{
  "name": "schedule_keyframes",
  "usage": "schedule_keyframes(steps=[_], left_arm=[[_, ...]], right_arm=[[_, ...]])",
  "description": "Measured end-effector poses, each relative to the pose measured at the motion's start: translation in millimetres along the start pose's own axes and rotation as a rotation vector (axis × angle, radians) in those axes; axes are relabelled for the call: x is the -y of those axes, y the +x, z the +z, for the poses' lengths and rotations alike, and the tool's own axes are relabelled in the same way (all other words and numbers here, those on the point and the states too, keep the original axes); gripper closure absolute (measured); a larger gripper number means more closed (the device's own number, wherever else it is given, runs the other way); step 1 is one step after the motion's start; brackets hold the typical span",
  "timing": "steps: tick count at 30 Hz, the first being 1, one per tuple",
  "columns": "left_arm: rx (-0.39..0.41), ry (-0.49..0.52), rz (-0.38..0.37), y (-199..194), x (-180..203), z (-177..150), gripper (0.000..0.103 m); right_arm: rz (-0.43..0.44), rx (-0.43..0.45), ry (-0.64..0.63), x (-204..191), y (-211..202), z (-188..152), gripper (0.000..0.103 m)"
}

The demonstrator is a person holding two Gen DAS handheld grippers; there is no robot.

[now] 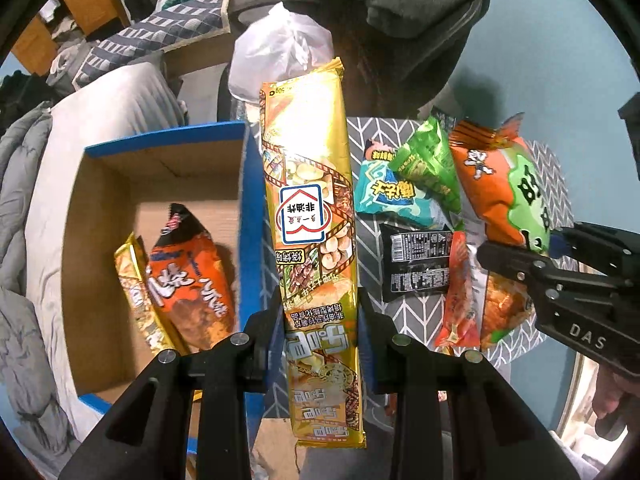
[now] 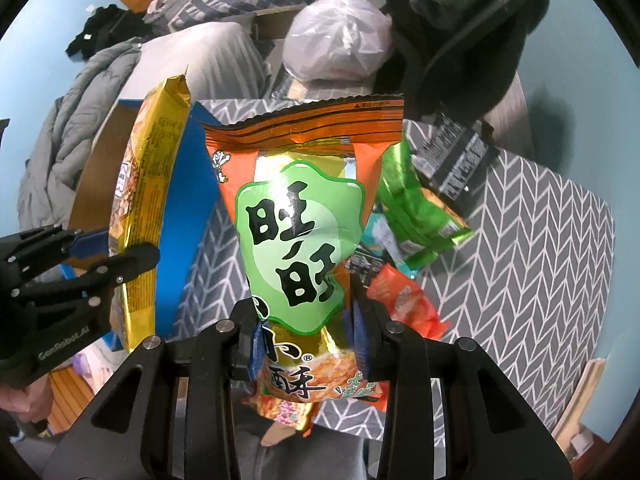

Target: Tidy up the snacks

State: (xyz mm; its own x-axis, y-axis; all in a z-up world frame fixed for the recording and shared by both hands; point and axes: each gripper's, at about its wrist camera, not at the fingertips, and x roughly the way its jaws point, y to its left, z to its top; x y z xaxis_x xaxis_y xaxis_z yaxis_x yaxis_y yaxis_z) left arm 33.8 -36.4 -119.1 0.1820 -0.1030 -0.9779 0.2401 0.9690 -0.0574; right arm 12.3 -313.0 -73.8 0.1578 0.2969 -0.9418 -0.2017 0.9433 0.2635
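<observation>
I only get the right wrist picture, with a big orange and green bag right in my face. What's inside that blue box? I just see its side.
Observer: Two snacks already lie in the blue box: an orange and black bag and a gold packet beside it.
Operator: Is the long gold packet inside the box yet?
Observer: No. The left tongs grip the long gold packet near its lower end, upright, over the box's right wall.
Operator: What's hiding behind my big bag?
Observer: A teal packet lies on the patterned cloth, partly under the green packet.
</observation>
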Motion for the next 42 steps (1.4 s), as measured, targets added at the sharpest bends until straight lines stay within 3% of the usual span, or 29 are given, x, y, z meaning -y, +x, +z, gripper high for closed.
schedule_keyframes(steps=[17,32,42], left_arm=[[0.058,-0.113,0.027,-37.2,-68.5,-12.2,0.071],[0.034,-0.250,0.106,-22.7,-151.9,-37.0,0.071],[0.000,-0.296,0.117,-0.3,-182.2,-45.4,0.071]], right_arm=[[0.062,0.027,-0.131,-75.9,-6.4,34.9,0.069],[0.147,-0.033,-0.273,-173.0,31.9,61.4,0.069],[0.162,-0.103,-0.296,-221.5,72.9,73.9,0.069]])
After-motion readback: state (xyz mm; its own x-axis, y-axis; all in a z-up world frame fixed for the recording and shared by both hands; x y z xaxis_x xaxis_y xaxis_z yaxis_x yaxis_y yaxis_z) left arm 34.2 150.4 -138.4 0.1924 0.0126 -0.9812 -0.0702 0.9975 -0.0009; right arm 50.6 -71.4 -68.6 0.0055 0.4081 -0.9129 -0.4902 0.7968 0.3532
